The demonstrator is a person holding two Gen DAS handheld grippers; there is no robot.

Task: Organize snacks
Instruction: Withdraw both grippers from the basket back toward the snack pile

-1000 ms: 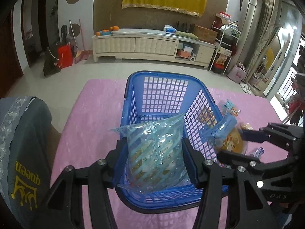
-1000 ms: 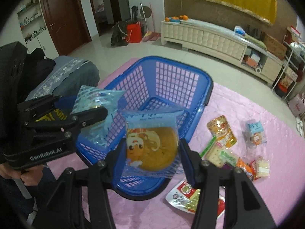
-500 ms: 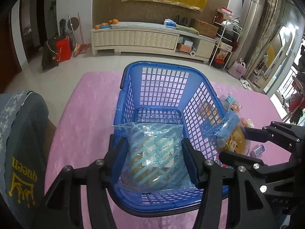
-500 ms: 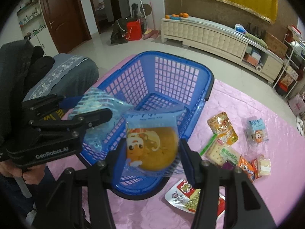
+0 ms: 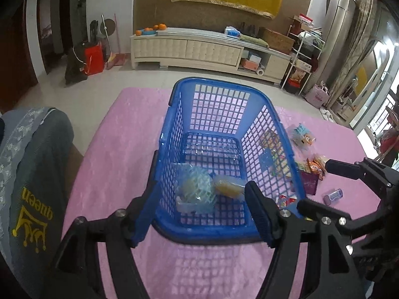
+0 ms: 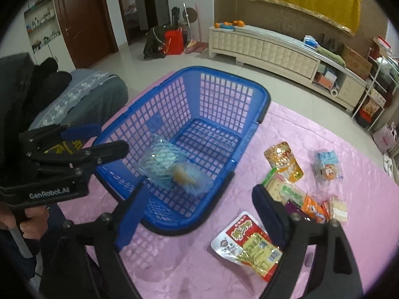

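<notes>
In blue basket (image 5: 286,149), two snack packs (image 5: 197,191) just beyond left tongs (image 5: 199,214); L & R tongs (image 6: 199,214) wide, holding nothing

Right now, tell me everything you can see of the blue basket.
The blue basket is rectangular lattice plastic with a solid rolled rim and rounded corners, and a dark band beneath its near end. It stands upright on the pink tablecloth. Two clear snack packets lie touching on its floor near that end: a blue-patterned packet and an orange-filled packet. Neither open gripper touches it: left gripper, right gripper.
</notes>
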